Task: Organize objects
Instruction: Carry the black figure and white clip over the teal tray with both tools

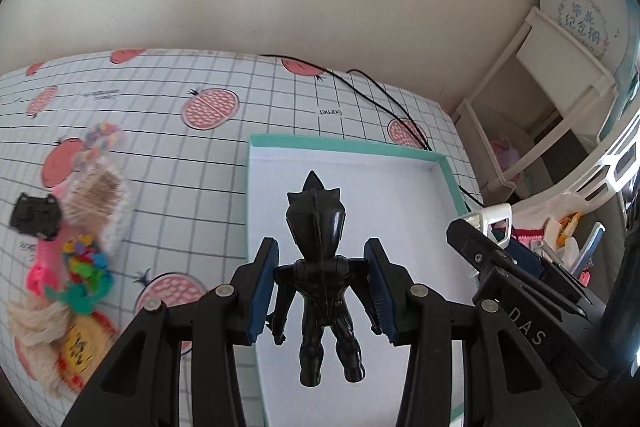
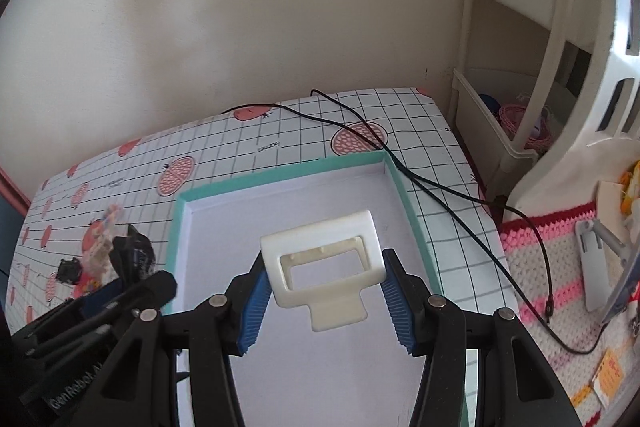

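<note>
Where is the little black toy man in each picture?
Left wrist view: the black toy man hangs in the middle, between the left tool's pads, over the green-edged box.
Right wrist view: only a dark, blurry bit at the left edge, probably him.
Shared landmark: the green-edged box.

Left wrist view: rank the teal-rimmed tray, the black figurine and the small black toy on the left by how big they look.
1. Teal-rimmed tray, largest.
2. Black figurine, held in the left claw, so close to the lens that its apparent size is exaggerated.
3. Small black toy, smallest, though it lies farther off.
</note>
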Motion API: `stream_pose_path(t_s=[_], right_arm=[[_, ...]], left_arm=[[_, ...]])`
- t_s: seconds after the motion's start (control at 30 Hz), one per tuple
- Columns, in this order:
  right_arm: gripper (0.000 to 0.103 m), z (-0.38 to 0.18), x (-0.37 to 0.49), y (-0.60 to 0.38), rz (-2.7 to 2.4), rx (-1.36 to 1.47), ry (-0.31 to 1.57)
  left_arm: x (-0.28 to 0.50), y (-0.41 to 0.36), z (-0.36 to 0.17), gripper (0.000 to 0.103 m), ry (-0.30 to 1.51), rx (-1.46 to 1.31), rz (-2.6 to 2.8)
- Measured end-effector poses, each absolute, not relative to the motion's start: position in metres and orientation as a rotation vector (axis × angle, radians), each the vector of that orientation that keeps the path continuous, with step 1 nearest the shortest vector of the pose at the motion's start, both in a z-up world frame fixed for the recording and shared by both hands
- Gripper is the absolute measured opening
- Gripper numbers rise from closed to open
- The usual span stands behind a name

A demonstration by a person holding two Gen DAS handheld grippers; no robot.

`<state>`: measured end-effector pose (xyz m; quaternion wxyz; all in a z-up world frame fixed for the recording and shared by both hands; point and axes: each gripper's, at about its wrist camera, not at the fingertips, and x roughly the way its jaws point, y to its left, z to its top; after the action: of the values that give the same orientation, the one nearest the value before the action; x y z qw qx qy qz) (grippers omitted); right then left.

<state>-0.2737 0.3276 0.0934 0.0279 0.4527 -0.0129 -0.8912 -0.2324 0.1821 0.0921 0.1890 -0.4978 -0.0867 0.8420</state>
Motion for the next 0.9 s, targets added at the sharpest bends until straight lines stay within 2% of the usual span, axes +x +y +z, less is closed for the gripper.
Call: stream_pose_path(t_s=[0.43,0.9], right_arm=[[0.056,0.057,-0.302,0.327,-2.725,1.495,0.026],[0.056,0.035,-0.309,0.333,-2.684,1.584,-0.014]], left_arm=[[-0.258,0.201,0.062,0.046,-0.22,-1.439,2.354],[-0.263,0.209,0.039,0.046,-0.251,-1.475,2.371]])
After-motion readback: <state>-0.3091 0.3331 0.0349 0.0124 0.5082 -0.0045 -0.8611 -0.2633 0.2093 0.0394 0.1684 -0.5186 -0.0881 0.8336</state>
